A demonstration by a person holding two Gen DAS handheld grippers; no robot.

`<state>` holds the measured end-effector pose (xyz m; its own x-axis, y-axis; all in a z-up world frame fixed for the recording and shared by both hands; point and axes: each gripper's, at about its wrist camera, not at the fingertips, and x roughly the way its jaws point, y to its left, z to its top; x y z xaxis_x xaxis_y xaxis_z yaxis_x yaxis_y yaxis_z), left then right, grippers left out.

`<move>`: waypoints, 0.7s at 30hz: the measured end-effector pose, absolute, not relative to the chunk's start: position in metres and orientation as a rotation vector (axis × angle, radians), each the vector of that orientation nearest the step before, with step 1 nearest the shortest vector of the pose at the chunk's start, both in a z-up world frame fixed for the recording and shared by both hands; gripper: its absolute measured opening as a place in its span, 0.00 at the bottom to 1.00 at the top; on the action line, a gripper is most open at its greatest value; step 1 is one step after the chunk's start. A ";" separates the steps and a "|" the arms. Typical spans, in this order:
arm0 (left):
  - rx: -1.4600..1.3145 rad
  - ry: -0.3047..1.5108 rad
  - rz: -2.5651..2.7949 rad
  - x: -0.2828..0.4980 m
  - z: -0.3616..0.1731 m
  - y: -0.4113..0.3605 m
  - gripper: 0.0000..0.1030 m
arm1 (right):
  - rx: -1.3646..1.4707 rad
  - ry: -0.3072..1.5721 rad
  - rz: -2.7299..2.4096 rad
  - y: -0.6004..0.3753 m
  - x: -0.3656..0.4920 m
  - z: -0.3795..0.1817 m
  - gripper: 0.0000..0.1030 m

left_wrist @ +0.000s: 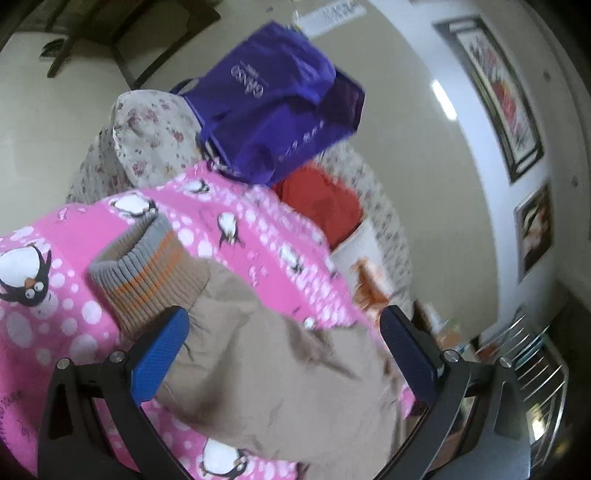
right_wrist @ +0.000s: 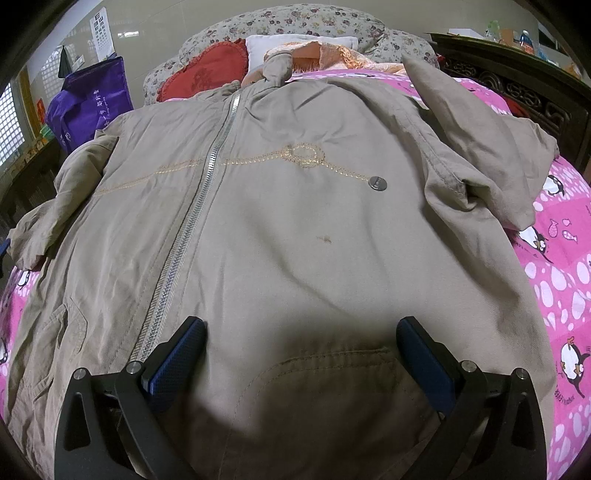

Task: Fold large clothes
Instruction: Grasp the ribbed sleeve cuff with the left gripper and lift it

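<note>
A large beige zip-up jacket (right_wrist: 295, 221) lies spread front-up on a pink penguin-print bedsheet (right_wrist: 561, 258), zipper (right_wrist: 192, 206) running down its middle. My right gripper (right_wrist: 301, 332) is open just above the jacket's lower front near a pocket seam. In the left wrist view, my left gripper (left_wrist: 284, 325) is open over the jacket's left sleeve (left_wrist: 258, 350), close to its ribbed grey-and-orange cuff (left_wrist: 147, 269). The sleeve fabric lies between the blue pads (left_wrist: 159, 354) but they are not closed on it.
A purple tote bag (left_wrist: 273, 107) stands beside the bed's head, also in the right wrist view (right_wrist: 88, 103). A red heart cushion (right_wrist: 207, 74), a white pillow (right_wrist: 258, 48) and a floral headboard (right_wrist: 295, 18) lie beyond the jacket. A dark carved cabinet (right_wrist: 517, 81) stands right.
</note>
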<state>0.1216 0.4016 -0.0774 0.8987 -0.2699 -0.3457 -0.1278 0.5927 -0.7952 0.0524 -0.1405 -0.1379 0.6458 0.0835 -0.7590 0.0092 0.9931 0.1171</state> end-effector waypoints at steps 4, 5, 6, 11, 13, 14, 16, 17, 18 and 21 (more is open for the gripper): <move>-0.900 0.418 -0.002 0.090 -0.075 0.397 0.99 | 0.112 0.868 0.041 -0.140 0.052 -0.138 0.99; -0.897 0.437 0.034 0.085 -0.080 0.395 0.99 | 0.112 0.868 0.041 -0.140 0.053 -0.138 0.99; -0.916 0.463 0.042 0.083 -0.089 0.395 0.99 | 0.111 0.868 0.040 -0.140 0.053 -0.138 0.99; -0.981 0.584 0.020 0.105 -0.124 0.388 0.99 | 0.110 0.868 0.039 -0.139 0.053 -0.137 0.99; -0.947 0.608 0.030 0.117 -0.125 0.388 0.99 | 0.109 0.867 0.036 -0.139 0.053 -0.137 0.99; -0.967 0.595 0.042 0.120 -0.125 0.392 0.99 | 0.109 0.867 0.036 -0.139 0.053 -0.137 0.99; -1.022 0.533 0.029 0.121 -0.122 0.400 0.99 | 0.110 0.867 0.036 -0.140 0.053 -0.137 0.99; -1.051 0.511 0.011 0.122 -0.120 0.405 0.99 | 0.110 0.867 0.037 -0.139 0.053 -0.137 0.99; -1.067 0.492 -0.001 0.120 -0.119 0.407 0.99 | 0.110 0.868 0.036 -0.139 0.053 -0.137 0.99; -1.063 0.424 -0.034 0.113 -0.106 0.409 0.78 | 0.109 0.868 0.032 -0.140 0.053 -0.137 0.99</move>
<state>0.1134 0.4086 -0.1060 0.9189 -0.2293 -0.3210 -0.1745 0.4935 -0.8520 0.0527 -0.1395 -0.1375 0.6461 0.0727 -0.7598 0.0162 0.9939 0.1089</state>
